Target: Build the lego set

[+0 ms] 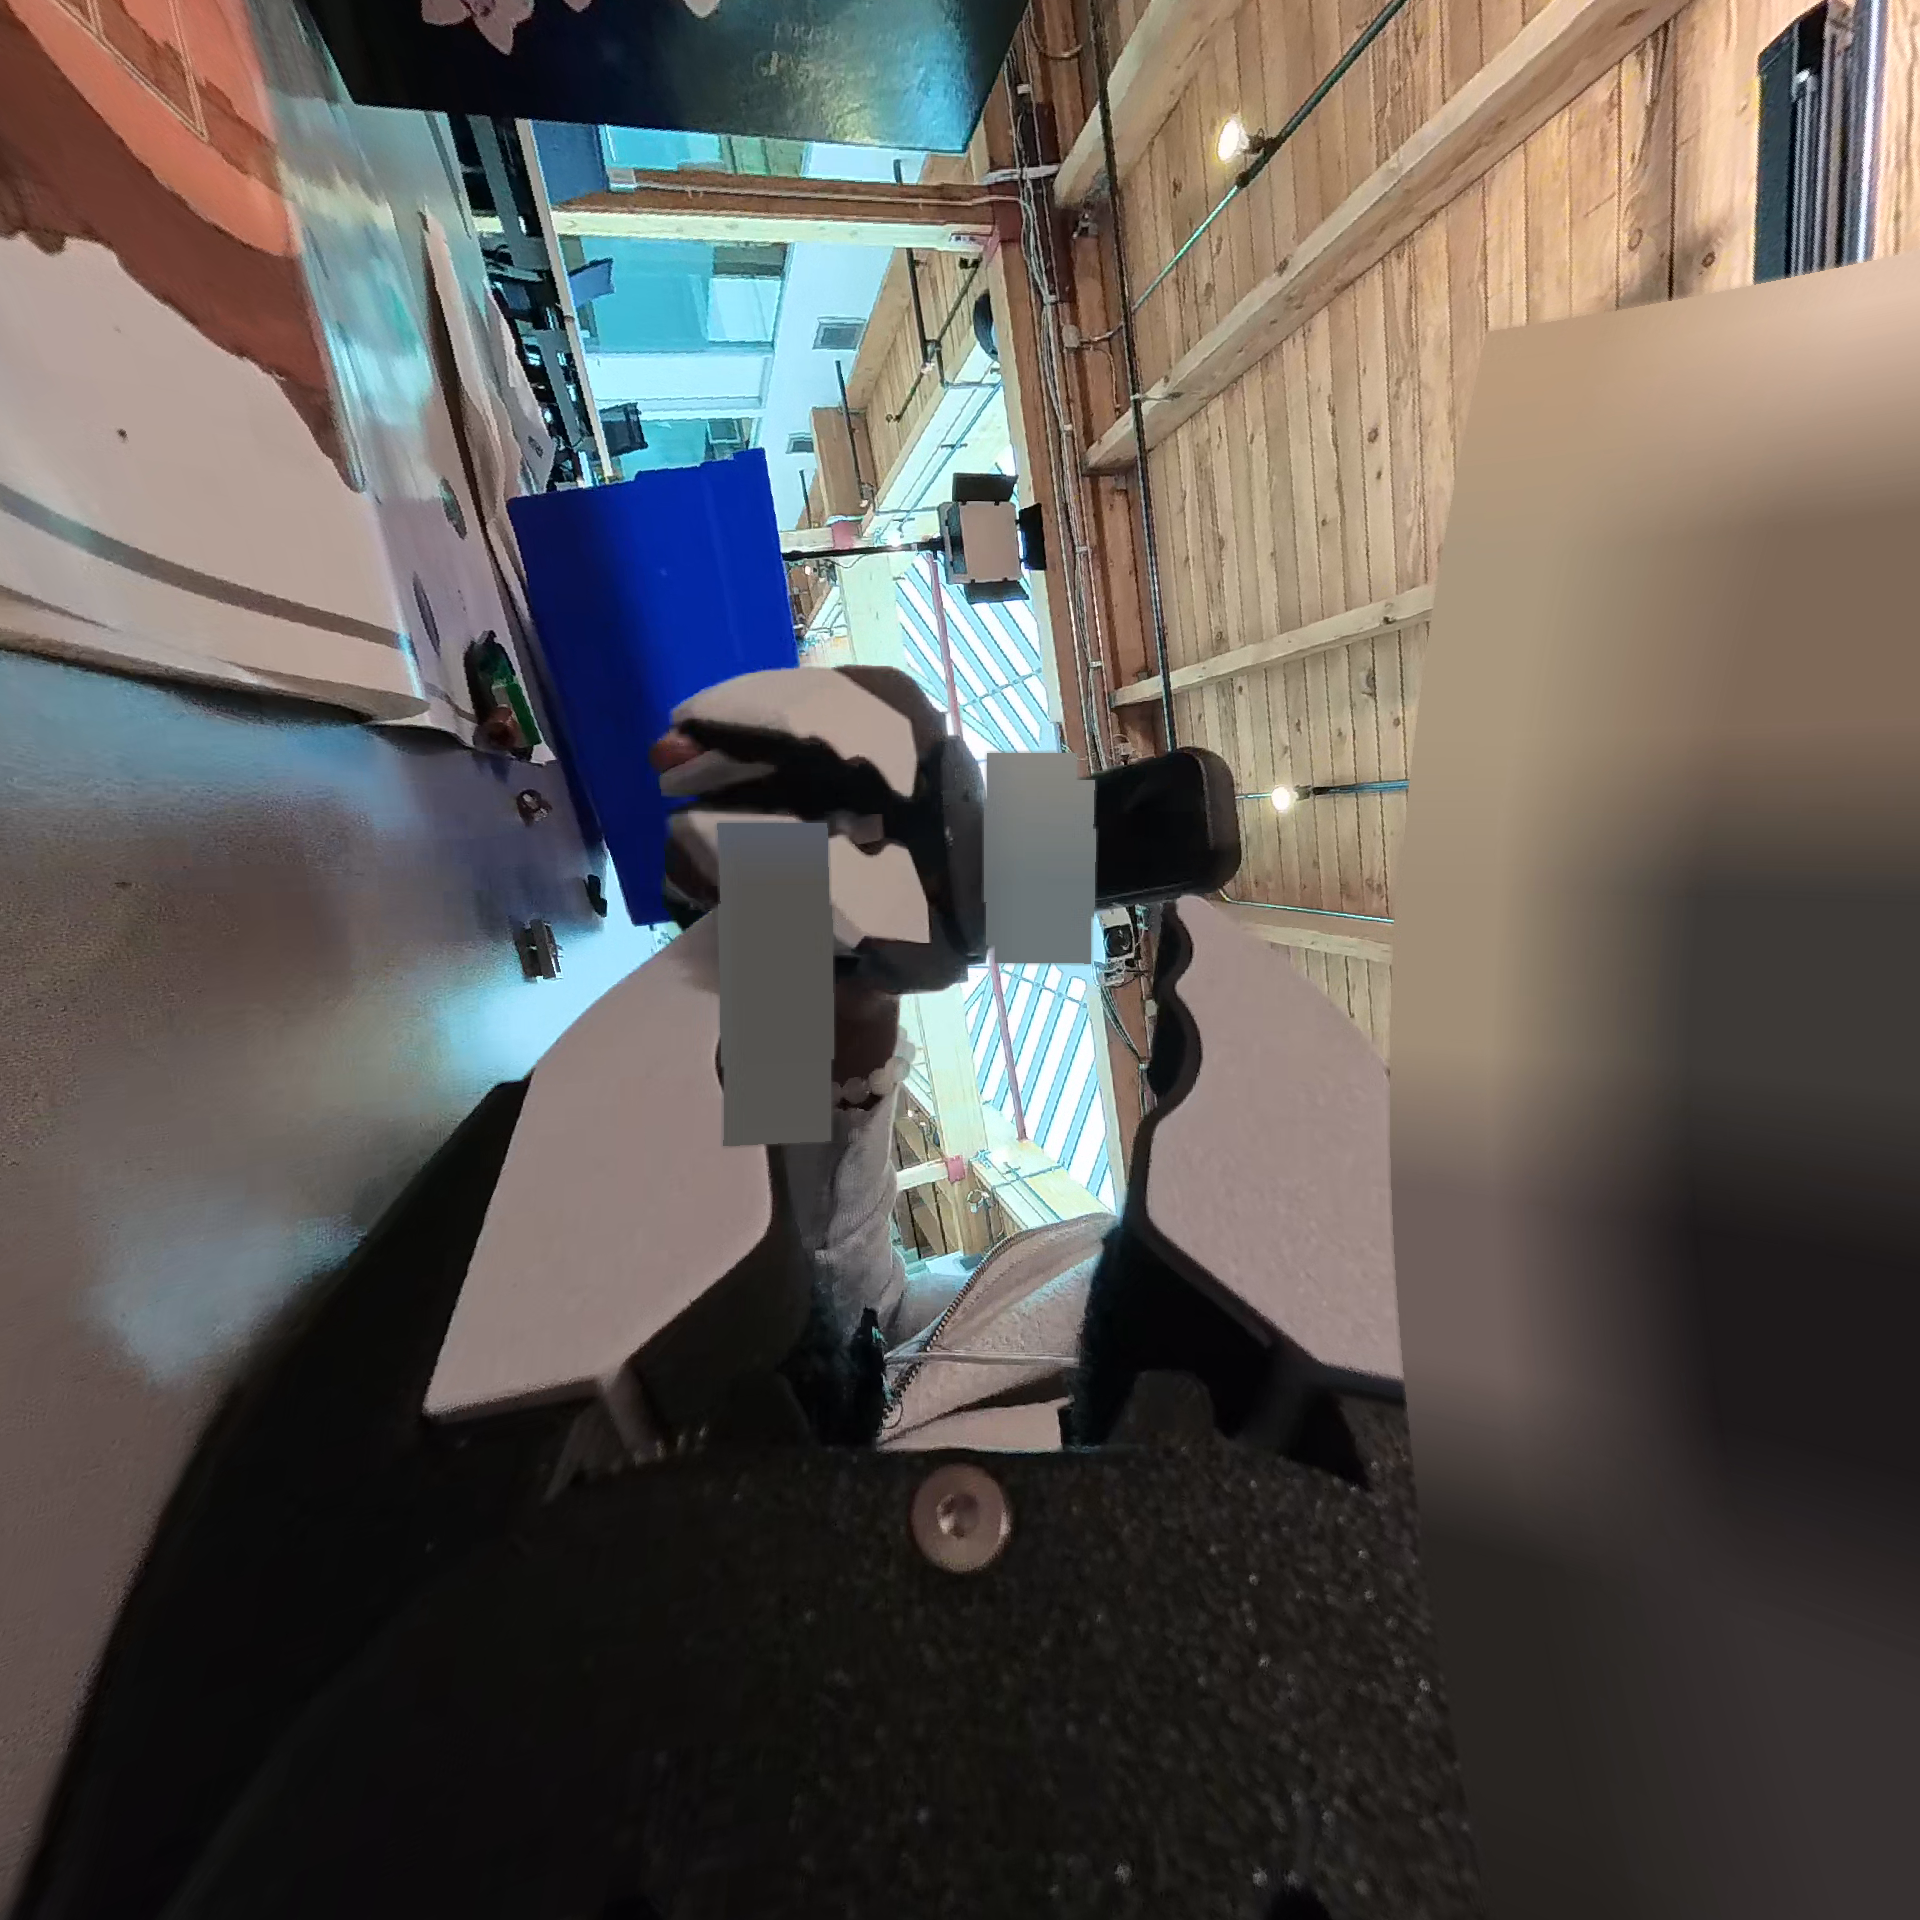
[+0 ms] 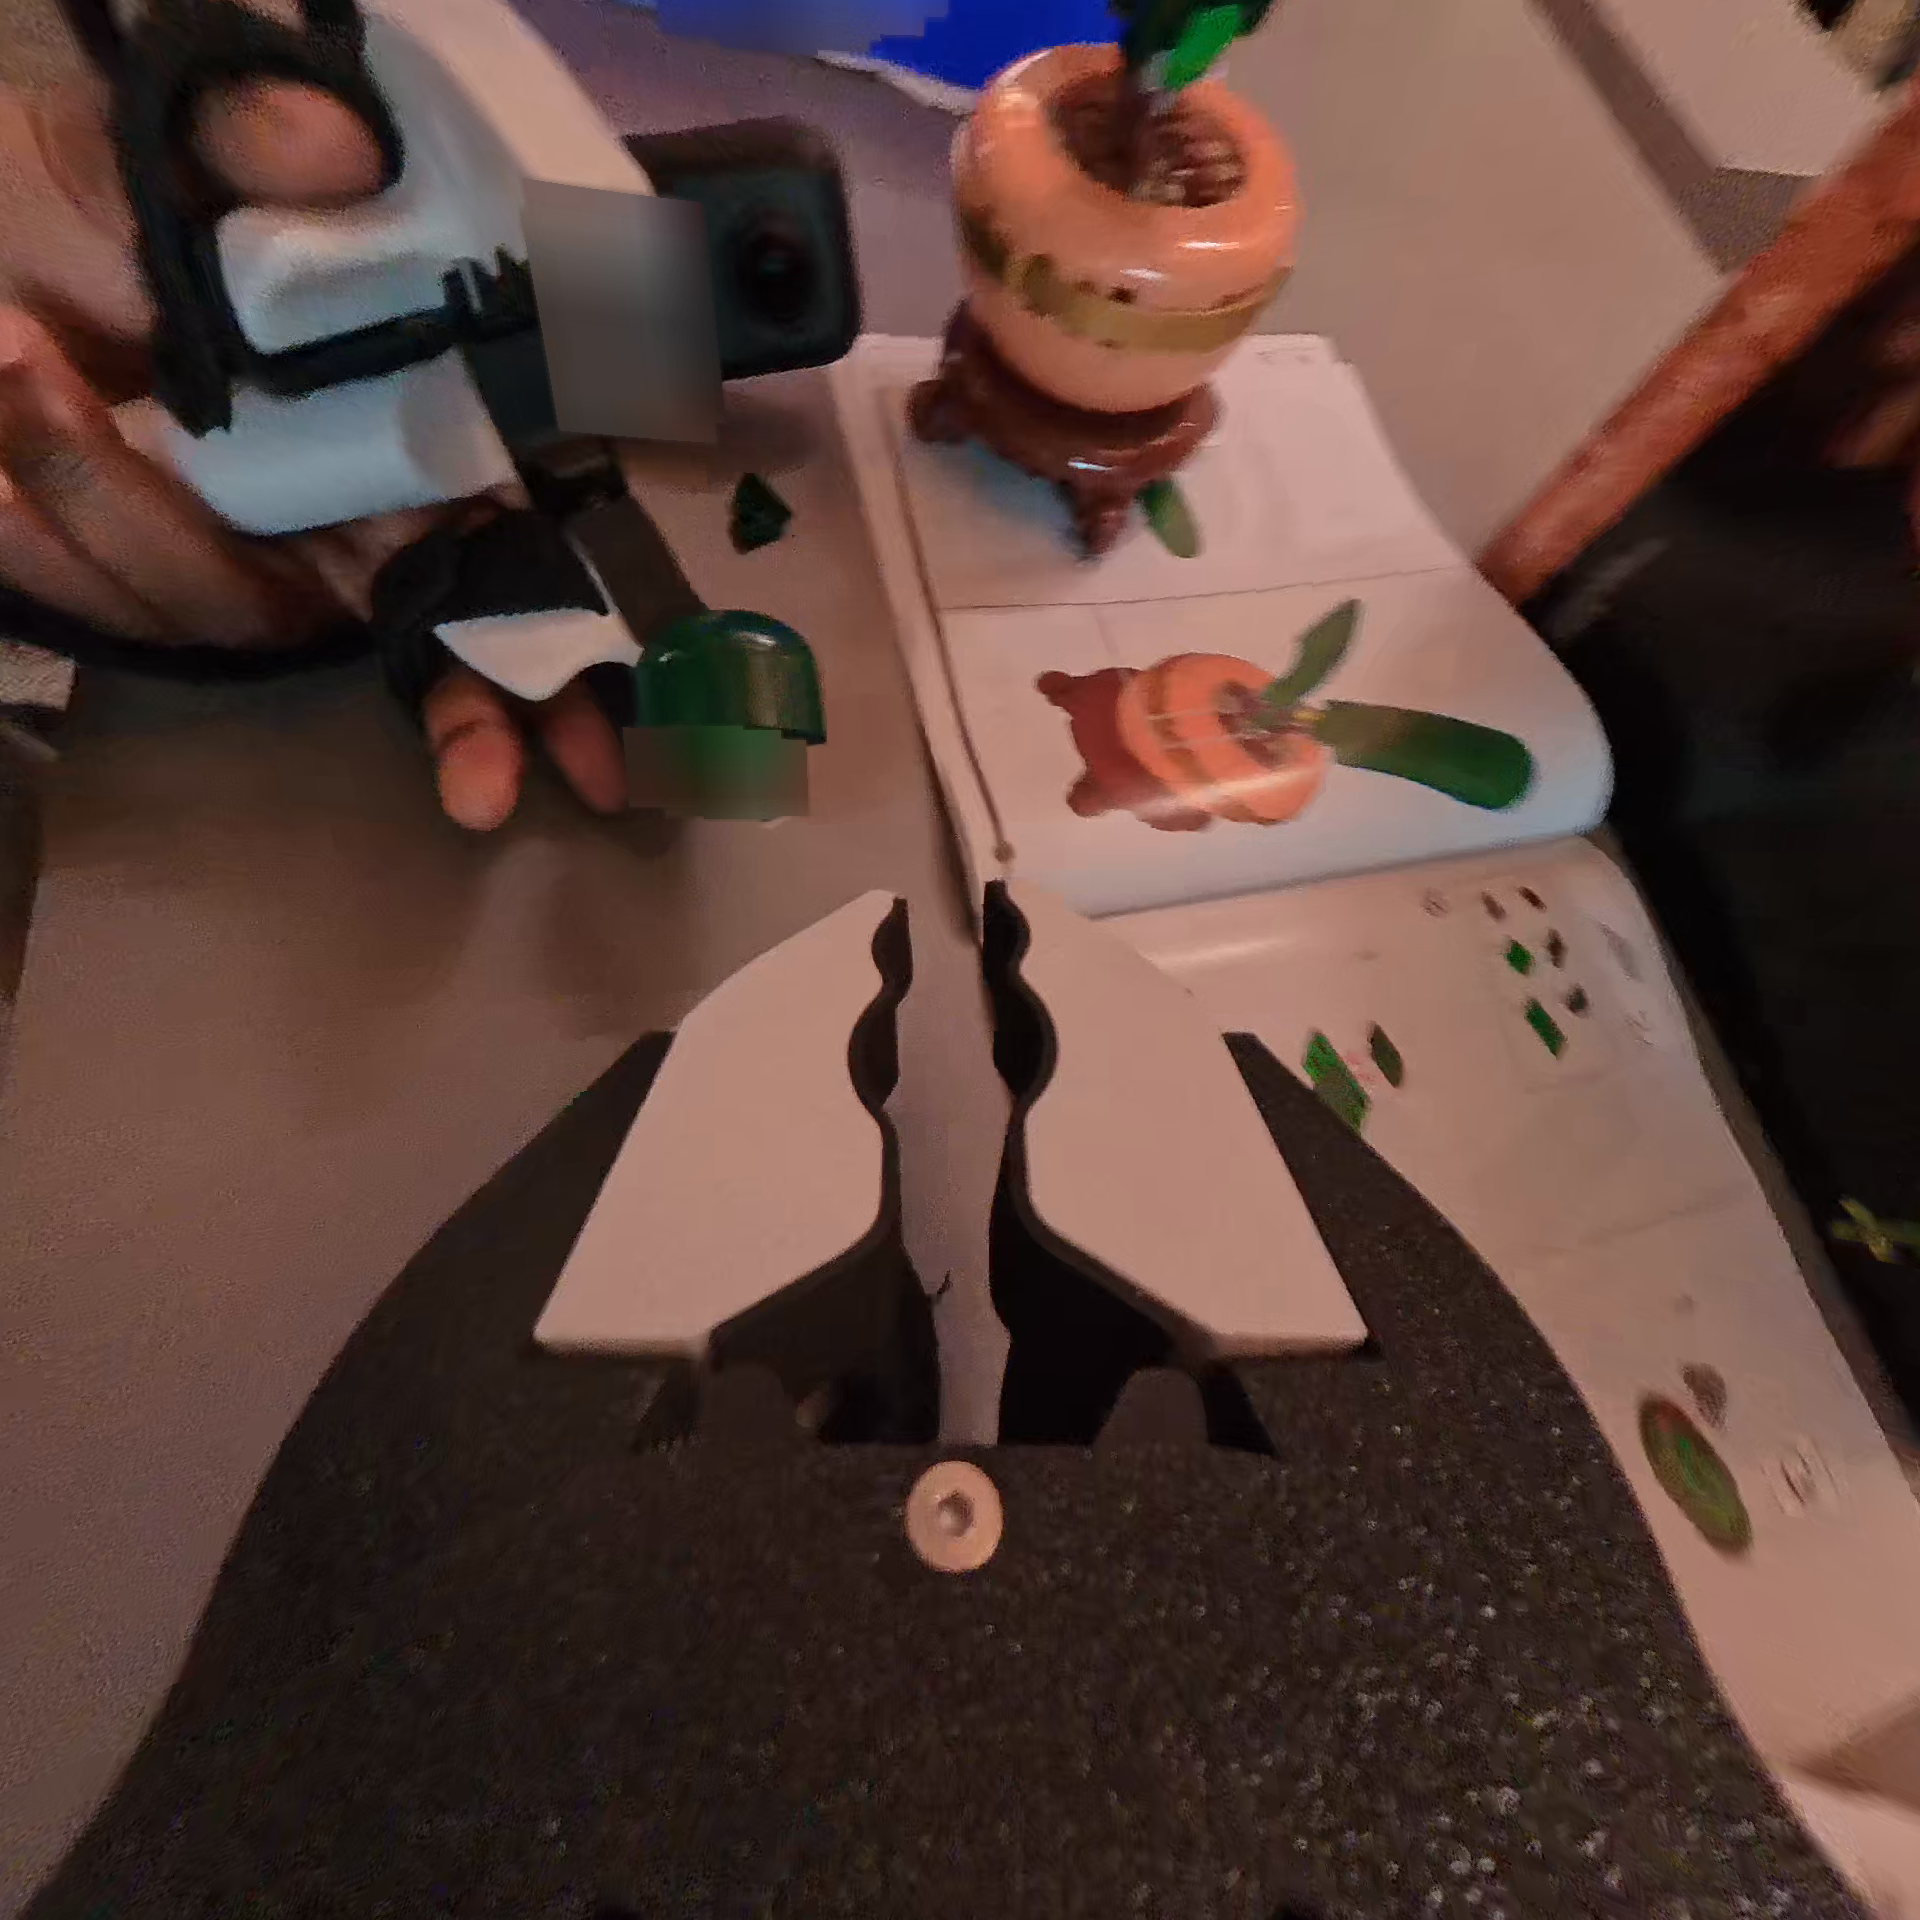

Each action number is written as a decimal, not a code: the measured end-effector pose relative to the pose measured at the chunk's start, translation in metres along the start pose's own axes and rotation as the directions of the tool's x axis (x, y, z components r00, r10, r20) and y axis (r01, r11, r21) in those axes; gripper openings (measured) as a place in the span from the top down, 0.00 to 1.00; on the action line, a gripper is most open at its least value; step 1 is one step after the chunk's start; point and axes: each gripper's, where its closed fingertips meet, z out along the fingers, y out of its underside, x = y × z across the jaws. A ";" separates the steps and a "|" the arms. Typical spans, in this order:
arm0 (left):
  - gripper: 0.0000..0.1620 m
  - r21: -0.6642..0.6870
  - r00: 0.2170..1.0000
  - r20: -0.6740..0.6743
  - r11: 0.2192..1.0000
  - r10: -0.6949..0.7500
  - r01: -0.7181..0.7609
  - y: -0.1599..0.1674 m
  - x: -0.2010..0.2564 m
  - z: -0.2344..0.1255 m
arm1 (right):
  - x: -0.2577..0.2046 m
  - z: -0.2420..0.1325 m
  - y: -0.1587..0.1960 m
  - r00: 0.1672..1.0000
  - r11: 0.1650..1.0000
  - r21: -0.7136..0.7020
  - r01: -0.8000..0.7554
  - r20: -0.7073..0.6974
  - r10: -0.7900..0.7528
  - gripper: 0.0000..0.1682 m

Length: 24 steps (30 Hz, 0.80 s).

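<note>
A peach lego pot (image 2: 1127, 229) with a gold band stands on a brown base, a green stem rising from it. It rests on the open instruction booklet (image 2: 1247, 831). My right gripper (image 2: 943, 914) hovers over the table just left of the booklet, jaws nearly together with nothing showing between them. My left gripper (image 1: 951, 925) is turned on its side and faces the right gripper (image 1: 686, 748), jaws wide apart and empty. In the right wrist view a dark green rounded piece (image 2: 727, 675) sits at the left gripper's fingertips (image 2: 540, 634). I cannot tell if they touch it.
A small dark green piece (image 2: 758, 514) lies on the table near the booklet. A white sheet (image 2: 1455, 1195) on the right carries several small green and dark pieces. A blue bin (image 1: 655, 675) stands at the back, with loose pieces (image 1: 540, 945) nearby. A brown wooden bar (image 2: 1714, 343) slants across the far right.
</note>
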 end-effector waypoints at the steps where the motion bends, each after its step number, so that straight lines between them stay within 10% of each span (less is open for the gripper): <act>1: 0.59 -0.001 1.000 0.000 1.000 -0.001 0.001 0.001 0.000 0.000 | -0.001 0.007 0.000 0.999 1.000 -0.005 0.024 0.022 -0.024 0.93; 6: 0.56 -0.011 1.000 -0.001 1.000 -0.001 0.001 0.007 0.001 -0.001 | -0.002 0.026 -0.035 0.948 0.973 0.109 0.206 0.226 -0.226 0.96; 13: 0.56 -0.029 1.000 0.006 1.000 0.009 -0.009 0.012 0.000 0.000 | -0.046 0.074 -0.077 0.620 0.855 0.231 0.464 0.605 -0.499 0.92; 24: 0.56 -0.033 1.000 0.004 0.999 0.019 -0.019 0.014 0.000 -0.001 | -0.053 0.120 -0.058 0.620 0.830 0.106 0.548 0.614 -0.488 0.88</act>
